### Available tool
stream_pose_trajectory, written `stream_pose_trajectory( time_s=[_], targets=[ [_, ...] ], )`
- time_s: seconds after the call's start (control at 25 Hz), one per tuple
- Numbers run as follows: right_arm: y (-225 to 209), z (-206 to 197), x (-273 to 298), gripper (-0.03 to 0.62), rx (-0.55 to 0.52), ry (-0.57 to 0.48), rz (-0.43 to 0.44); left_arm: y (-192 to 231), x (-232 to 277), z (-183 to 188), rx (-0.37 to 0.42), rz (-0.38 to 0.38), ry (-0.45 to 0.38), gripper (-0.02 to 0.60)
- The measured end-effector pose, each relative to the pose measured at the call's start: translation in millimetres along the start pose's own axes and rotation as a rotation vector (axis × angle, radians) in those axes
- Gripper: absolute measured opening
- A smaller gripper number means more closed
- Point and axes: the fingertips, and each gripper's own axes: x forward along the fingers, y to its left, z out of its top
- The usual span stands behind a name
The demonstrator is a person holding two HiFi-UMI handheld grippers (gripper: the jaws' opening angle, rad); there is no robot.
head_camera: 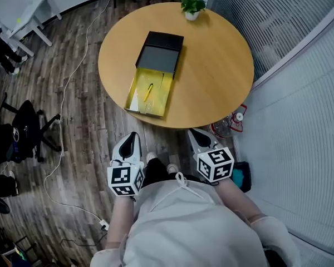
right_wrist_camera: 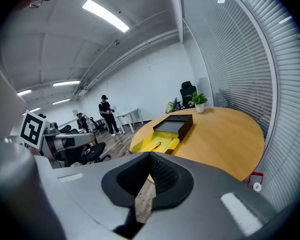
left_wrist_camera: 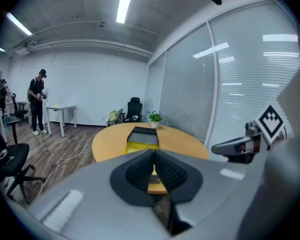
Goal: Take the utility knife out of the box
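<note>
Utility knife (head_camera: 148,92) lies in the yellow part of the open box (head_camera: 166,36) on the round counter (head_camera: 217,71). I judge this is the approach step; next, one gripper must reach in and open. Left gripper (head_camera: 132,138) and right gripper (head_camera: 197,133) are closed and empty, held low by the body, pointing toward the counter.

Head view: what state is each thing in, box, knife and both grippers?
Box: open, on the table.
Knife: lying in the box's yellow part, untouched.
Left gripper: shut, empty, short of the table.
Right gripper: shut, empty, short of the table.
</note>
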Motion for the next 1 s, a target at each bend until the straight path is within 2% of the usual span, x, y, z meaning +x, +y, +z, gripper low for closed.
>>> stream_pose_trajectory(
  time_s=[0.28,0.44,0.64,0.8,1.0],
  targets=[
    [-25.7,37.2,43.1,0.0,0.01,-0.026,-0.053,13.8,73.4,30.3,0.043,-0.071,-0.011,0.008],
    [-41.5,62.1,77.7,0.0,0.026,-0.033,-0.089,30.8,123.7,39.6,0.048,-0.117,0.022,0.008],
    [-54.7,81.0,120.0,0.0,0.056,-0.013,-0.118,46.8,179.0,32.8,0.068,-0.153,0.113,0.006],
    [-63.8,82.7,148.9,0.0,0.092,0.013,-0.138,57.1,216.9,10.2,0.102,-0.169,0.231,0.006],
    [-77.2,82.0,180.9,0.0,0.122,0.039,-0.16,61.1,261.6,-20.1,0.103,-0.237,0.342,0.011]
  ],
)
